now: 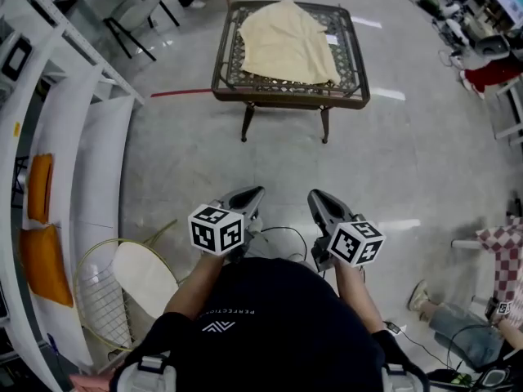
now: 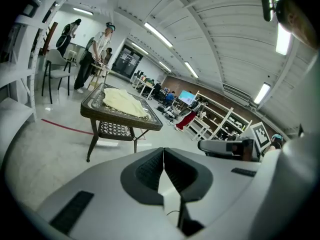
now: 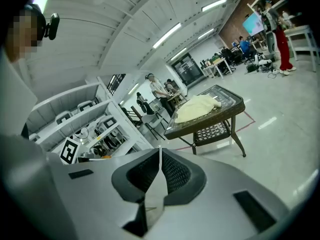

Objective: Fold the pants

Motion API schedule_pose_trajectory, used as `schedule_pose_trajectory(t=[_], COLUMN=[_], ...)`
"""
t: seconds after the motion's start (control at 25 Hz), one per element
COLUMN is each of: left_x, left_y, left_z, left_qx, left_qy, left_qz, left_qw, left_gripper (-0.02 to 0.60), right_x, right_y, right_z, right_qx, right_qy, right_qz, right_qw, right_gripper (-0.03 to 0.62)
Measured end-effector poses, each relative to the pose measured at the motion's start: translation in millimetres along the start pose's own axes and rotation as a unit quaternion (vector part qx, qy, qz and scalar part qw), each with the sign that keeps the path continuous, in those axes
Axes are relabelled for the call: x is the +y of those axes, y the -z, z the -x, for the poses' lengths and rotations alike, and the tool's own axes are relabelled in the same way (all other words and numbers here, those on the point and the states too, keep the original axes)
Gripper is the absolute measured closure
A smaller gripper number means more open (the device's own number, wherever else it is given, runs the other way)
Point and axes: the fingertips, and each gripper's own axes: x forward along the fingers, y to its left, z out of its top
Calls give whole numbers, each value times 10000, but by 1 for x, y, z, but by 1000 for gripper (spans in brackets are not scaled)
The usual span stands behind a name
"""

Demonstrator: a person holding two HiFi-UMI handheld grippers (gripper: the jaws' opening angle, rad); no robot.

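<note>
Cream-coloured pants (image 1: 286, 41) lie crumpled on a dark wicker table with a glass top (image 1: 355, 96), well ahead of me across the floor. The pants (image 2: 122, 101) also show far off in the left gripper view and, pale on the table, the pants (image 3: 195, 107) show in the right gripper view. My left gripper (image 1: 254, 193) and right gripper (image 1: 315, 196) are held side by side close to my body, far short of the table. Both are shut with nothing between their jaws.
White shelving (image 1: 73, 162) runs along the left, with orange cushions (image 1: 45, 264) and a wire basket chair (image 1: 122, 292) below it. A person (image 1: 482, 300) sits on the floor at the right. People stand beyond the table. Pale floor lies between me and the table.
</note>
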Motion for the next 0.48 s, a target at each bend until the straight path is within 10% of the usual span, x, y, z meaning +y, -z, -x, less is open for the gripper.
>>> schedule_pose_trajectory(t=[0.48], left_x=[76], left_y=[-47], left_z=[-6], left_qx=[213], left_qy=[351], left_qz=[-124], left_qw=[9991], left_gripper=[571], right_x=[16], right_y=[-27], right_z=[-89], right_qx=[-6], right_qy=[274], right_qz=[-13], right_qw=[9996], right_gripper=[554])
